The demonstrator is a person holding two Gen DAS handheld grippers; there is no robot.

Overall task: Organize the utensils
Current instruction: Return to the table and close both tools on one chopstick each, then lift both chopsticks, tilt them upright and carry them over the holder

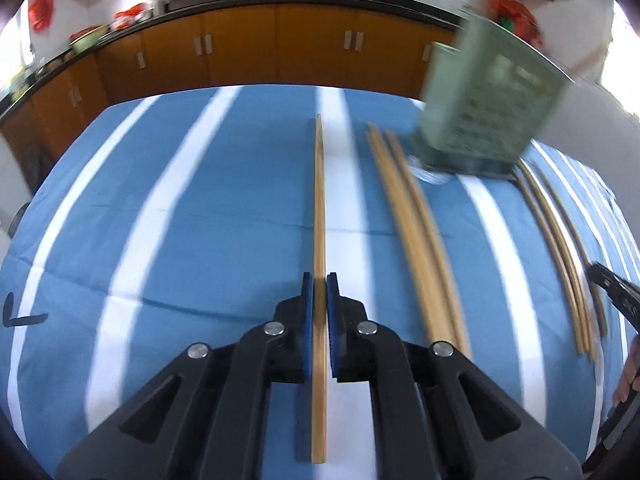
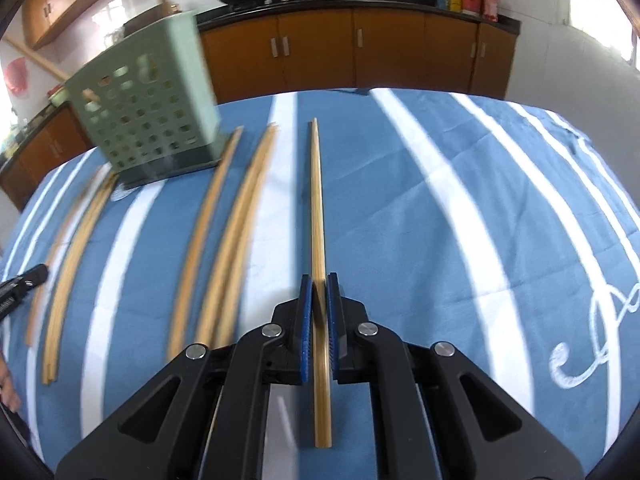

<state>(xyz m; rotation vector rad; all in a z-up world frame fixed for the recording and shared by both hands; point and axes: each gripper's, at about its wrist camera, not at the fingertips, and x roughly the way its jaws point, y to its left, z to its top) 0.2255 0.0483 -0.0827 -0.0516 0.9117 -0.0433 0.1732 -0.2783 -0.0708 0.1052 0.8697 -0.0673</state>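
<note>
My left gripper (image 1: 319, 280) is shut on a bamboo chopstick (image 1: 319, 200) that points straight ahead over the blue striped tablecloth. My right gripper (image 2: 319, 280) is shut on another bamboo chopstick (image 2: 317, 200), also pointing ahead. A green perforated utensil holder (image 1: 486, 100) stands at the far right in the left wrist view and at the far left in the right wrist view (image 2: 144, 108). Several loose chopsticks (image 1: 416, 232) lie on the cloth between the grippers; they also show in the right wrist view (image 2: 228, 240).
More chopsticks (image 1: 560, 256) lie by the holder's far side, also visible in the right wrist view (image 2: 72, 264). The blue and white striped cloth (image 2: 460, 220) covers the table. Brown kitchen cabinets (image 1: 240, 48) with woks on the counter stand behind.
</note>
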